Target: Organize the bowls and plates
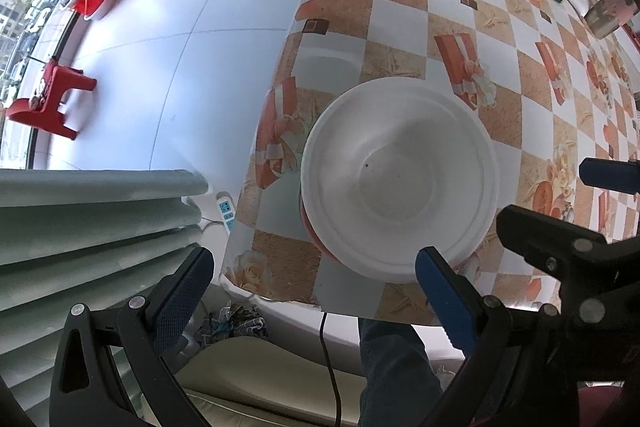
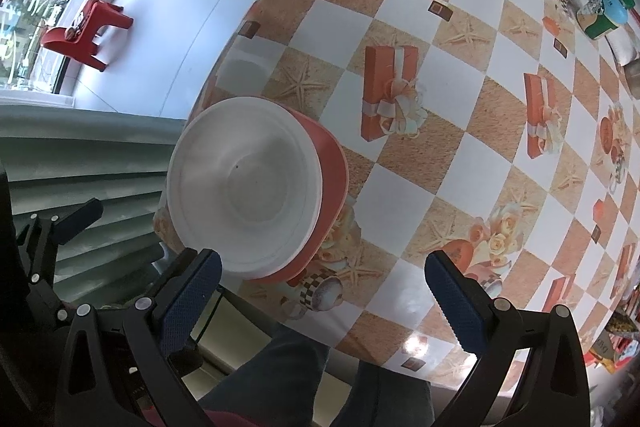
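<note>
- The left tool (image 1: 316, 291) has its blue-padded fingers spread wide and holds nothing; its right finger (image 1: 444, 291) overlaps the near rim of the white bowl (image 1: 400, 179) in the picture, though contact cannot be told.
- The right tool (image 2: 324, 291) is likewise wide apart and empty, its left finger (image 2: 188, 299) just in front of the bowl stack's near edge.
- Both tools hover over the near edge of the surface (image 2: 460, 107), pointing forward and down, the person's trousered legs (image 2: 280, 367) below them.
- The white bowl sits nested in an orange-red bowl (image 2: 332, 167) at the near left corner of the checkered surface.
- The right wrist view shows the orange-red bowl's side wall plainly; the left wrist view shows only a sliver of it, under the white rim.
- The left wrist view shows the right tool at its right edge, and a power strip (image 1: 226, 213) on the floor.
- A green-and-blue jar (image 2: 604, 15) stands far across the surface.
</note>
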The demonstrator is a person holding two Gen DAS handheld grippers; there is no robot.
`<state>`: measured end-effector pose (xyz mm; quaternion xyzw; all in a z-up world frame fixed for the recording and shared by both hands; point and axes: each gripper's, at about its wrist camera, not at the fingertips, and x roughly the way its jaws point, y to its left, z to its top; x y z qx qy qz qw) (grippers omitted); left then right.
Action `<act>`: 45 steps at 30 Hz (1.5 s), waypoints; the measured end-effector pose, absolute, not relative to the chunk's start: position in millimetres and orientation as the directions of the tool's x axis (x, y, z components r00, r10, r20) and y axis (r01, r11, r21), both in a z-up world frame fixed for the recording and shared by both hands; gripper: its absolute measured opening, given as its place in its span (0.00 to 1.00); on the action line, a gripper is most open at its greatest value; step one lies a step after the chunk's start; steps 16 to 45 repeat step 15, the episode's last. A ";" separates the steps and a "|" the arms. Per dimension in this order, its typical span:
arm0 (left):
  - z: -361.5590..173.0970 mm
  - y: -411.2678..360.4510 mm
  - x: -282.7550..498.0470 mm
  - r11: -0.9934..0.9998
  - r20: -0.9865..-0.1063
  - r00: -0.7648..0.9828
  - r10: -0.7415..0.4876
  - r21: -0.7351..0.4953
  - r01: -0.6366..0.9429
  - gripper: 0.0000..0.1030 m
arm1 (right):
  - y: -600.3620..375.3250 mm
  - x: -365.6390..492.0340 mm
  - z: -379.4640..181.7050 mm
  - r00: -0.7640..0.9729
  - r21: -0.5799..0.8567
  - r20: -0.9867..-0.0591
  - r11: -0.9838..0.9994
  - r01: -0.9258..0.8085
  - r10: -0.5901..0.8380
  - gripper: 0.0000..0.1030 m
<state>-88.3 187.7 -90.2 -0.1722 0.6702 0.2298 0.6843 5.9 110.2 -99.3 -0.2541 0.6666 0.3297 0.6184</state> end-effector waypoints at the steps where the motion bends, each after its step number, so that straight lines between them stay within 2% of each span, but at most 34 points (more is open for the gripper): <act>1: -91.2 188.1 -87.6 0.835 -0.997 -0.007 0.082 0.072 -0.545 0.98 | 110.4 6.1 -99.8 -0.109 0.128 -0.992 0.654 -0.746 0.070 0.99; 8: -97.6 189.5 -83.4 0.833 -0.995 -0.024 0.095 0.092 -0.545 0.98 | 109.7 8.1 -100.7 -0.120 0.139 -0.990 0.649 -0.748 0.074 0.99; 14: -86.4 193.7 -82.7 0.818 -0.992 0.067 0.110 0.052 -0.573 0.98 | 105.3 13.5 -101.3 -0.123 0.142 -0.990 0.657 -0.740 0.075 0.99; 45: -86.1 193.9 -80.8 0.819 -0.992 0.064 0.108 0.052 -0.571 0.98 | 104.5 14.3 -101.3 -0.125 0.144 -0.989 0.659 -0.738 0.076 0.99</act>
